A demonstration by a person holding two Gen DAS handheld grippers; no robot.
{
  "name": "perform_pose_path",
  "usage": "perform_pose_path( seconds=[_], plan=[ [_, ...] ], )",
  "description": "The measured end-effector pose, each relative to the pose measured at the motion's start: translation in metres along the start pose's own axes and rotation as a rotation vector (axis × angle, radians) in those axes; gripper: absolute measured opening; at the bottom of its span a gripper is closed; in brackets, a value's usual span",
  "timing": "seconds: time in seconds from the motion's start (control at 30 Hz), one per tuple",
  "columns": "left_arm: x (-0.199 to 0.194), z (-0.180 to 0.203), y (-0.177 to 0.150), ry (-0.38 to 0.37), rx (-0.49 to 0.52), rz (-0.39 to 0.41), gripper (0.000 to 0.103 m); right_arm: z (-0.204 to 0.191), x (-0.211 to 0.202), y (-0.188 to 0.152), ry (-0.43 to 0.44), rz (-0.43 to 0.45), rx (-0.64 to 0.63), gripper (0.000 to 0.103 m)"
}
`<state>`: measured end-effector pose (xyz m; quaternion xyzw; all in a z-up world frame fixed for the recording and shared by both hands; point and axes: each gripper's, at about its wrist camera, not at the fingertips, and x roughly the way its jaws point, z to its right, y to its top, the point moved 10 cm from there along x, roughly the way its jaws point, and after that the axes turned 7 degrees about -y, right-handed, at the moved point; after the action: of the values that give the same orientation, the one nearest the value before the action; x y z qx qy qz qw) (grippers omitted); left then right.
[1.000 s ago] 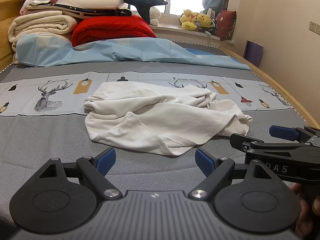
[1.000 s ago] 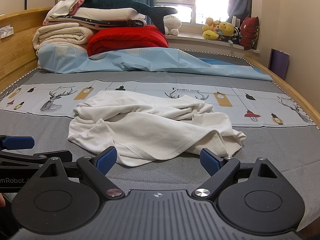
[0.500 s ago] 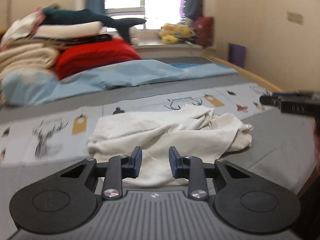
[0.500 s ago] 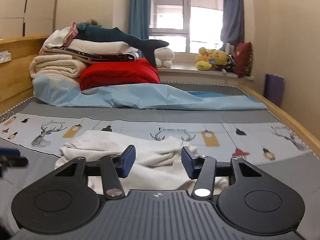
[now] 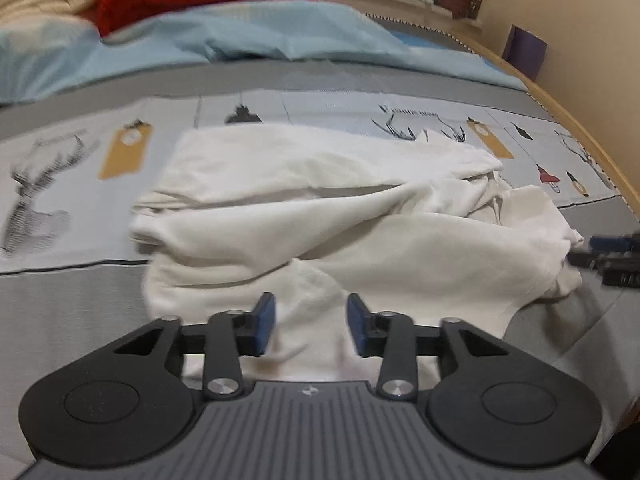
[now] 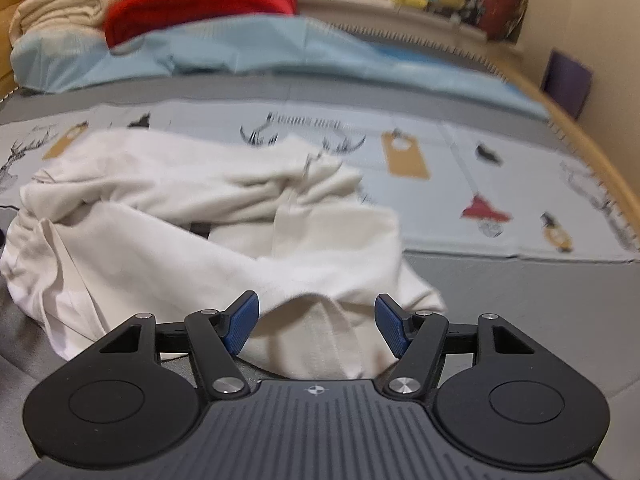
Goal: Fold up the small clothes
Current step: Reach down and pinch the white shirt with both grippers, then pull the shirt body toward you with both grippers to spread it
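The white garment (image 5: 340, 216) lies crumpled on the bed (image 5: 60, 312); it looks light, limp and prone to bunching. The left hand-held gripper (image 5: 311, 325) and right hand-held gripper (image 6: 318, 322), jaws just reopening and part-spread, grip nothing above its near hem, the sensible place to pinch.

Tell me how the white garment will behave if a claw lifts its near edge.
The white garment lies in soft, rumpled folds, so it would probably droop and trail, not stay flat. It looks thin, likely light. Overlapped layers may slide apart.

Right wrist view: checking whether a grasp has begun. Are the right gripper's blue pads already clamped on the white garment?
No: the right gripper stands open, its pads apart over the white garment.
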<state>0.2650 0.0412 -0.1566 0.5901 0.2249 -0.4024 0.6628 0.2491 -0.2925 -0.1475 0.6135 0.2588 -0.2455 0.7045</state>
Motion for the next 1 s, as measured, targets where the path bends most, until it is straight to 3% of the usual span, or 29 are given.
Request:
perform_pose_path(
  seconds=[0.07,0.17,0.2,0.23,0.27,0.3,0.37,0.43,0.6,0.7,0.87,1.0],
  plan=[
    [0.015,0.000,0.001,0.013,-0.021,-0.012,0.061,-0.007,0.014,-0.006,0.018,-0.049,-0.015,0.069],
    [0.037,-0.002,-0.001,0.016,-0.047,-0.048,0.061,-0.019,0.032,-0.012,0.036,-0.090,-0.074,0.069],
    [0.041,-0.004,-0.003,0.021,-0.048,-0.055,0.059,-0.022,0.036,-0.014,0.037,-0.102,-0.096,0.068],
    [0.044,-0.005,-0.004,0.028,-0.043,-0.064,0.047,-0.025,0.038,-0.016,0.034,-0.106,-0.113,0.064],
    [0.045,-0.007,-0.006,0.030,-0.033,-0.076,0.038,-0.028,0.038,-0.017,0.038,-0.102,-0.131,0.057],
    [0.043,-0.007,-0.007,0.026,-0.021,-0.083,0.018,-0.030,0.036,-0.017,0.041,-0.095,-0.142,0.051],
    [0.032,-0.008,-0.007,0.024,0.007,-0.075,0.015,-0.031,0.029,-0.015,0.047,-0.071,-0.157,0.010],
    [0.014,-0.008,-0.006,0.014,0.033,-0.053,0.013,-0.029,0.016,-0.011,0.071,-0.048,-0.144,0.002],
    [-0.047,-0.026,-0.014,0.007,0.047,-0.016,0.012,-0.029,-0.036,-0.002,0.178,0.062,-0.152,0.000],
    [-0.085,-0.039,-0.029,-0.008,0.054,-0.008,0.011,-0.029,-0.059,-0.017,0.220,0.052,-0.196,0.000],
    [-0.135,-0.060,-0.076,-0.037,0.084,-0.086,0.011,-0.018,-0.074,-0.046,0.188,-0.006,-0.226,0.000],
    [-0.154,-0.079,-0.117,-0.039,0.059,-0.200,0.012,-0.001,-0.079,-0.040,0.178,-0.017,-0.098,0.004]
  ],
)
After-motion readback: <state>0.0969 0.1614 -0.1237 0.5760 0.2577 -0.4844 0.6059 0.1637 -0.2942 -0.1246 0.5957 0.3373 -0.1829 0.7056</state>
